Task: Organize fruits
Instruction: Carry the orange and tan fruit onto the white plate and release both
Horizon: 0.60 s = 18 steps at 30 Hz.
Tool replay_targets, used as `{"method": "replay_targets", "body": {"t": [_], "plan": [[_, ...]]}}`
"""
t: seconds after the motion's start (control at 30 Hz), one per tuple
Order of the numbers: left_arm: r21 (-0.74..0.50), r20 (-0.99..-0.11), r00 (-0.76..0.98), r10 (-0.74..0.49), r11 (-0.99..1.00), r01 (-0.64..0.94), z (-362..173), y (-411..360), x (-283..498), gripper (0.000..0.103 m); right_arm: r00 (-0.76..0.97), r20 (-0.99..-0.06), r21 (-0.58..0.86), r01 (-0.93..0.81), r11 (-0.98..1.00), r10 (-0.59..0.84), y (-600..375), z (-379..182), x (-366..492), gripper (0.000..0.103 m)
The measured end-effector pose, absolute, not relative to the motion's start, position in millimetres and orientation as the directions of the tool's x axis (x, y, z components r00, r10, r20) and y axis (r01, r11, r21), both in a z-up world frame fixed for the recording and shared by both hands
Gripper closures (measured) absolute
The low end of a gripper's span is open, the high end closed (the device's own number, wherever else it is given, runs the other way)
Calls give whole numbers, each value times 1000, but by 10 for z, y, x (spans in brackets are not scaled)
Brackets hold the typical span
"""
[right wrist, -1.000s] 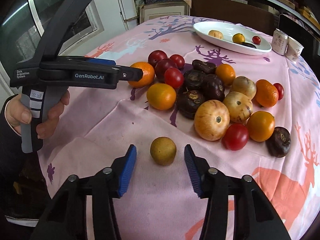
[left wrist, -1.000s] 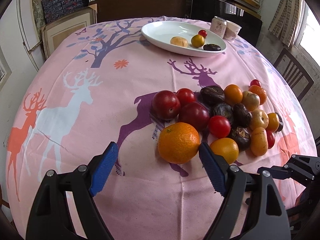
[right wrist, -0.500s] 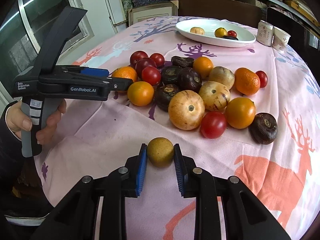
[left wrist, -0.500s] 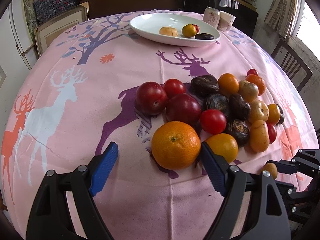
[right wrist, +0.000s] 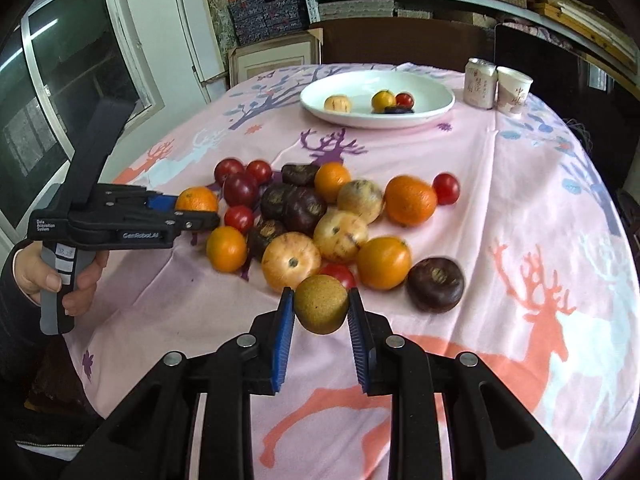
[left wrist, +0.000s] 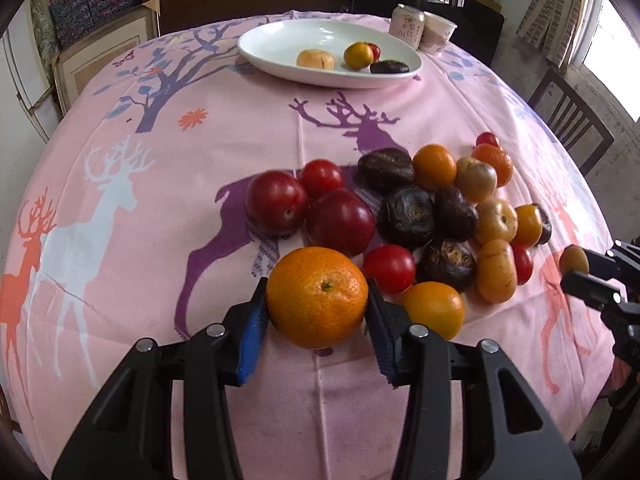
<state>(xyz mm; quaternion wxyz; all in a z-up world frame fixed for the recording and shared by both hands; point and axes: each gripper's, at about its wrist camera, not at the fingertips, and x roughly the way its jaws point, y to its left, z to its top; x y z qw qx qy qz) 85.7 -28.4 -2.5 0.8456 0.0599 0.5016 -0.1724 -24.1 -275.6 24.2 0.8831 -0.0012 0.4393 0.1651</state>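
Note:
My left gripper (left wrist: 316, 308) is shut on a large orange (left wrist: 317, 297) at the near edge of a fruit pile (left wrist: 420, 216) on the pink deer tablecloth; the orange also shows in the right wrist view (right wrist: 197, 200). My right gripper (right wrist: 321, 306) is shut on a small brown-green round fruit (right wrist: 321, 304) and holds it above the cloth, near the pile; that fruit also shows at the right of the left wrist view (left wrist: 574, 260). A white oval plate (left wrist: 280, 46) at the far side holds several small fruits; it also shows in the right wrist view (right wrist: 432, 92).
A can (right wrist: 479, 82) and a paper cup (right wrist: 513, 89) stand right of the plate. A wooden chair (left wrist: 568, 124) stands by the table's right side. Shelves and boxes line the back wall. The table edge is close below both grippers.
My left gripper has closed on the orange. My right gripper, closed on the brown-green fruit half a second ago, has lifted it off the cloth.

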Motion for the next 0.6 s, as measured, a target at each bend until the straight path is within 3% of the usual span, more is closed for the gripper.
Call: {"method": "replay_targets", "body": {"t": [0.23, 0.37, 0.6], "plan": [[-72, -764, 591, -259, 944, 322, 721, -240, 1168, 58, 717, -641, 97, -276, 956, 272, -2958, 767, 193, 76], [-57, -731, 637, -242, 953, 297, 876, -433, 1639, 58, 763, -573, 116, -287, 951, 300, -2984, 853, 606, 76], [-33, -794, 577, -191, 961, 273, 501, -814, 2556, 58, 702, -651, 115, -287, 951, 290, -2830, 569, 1549, 76]]}}
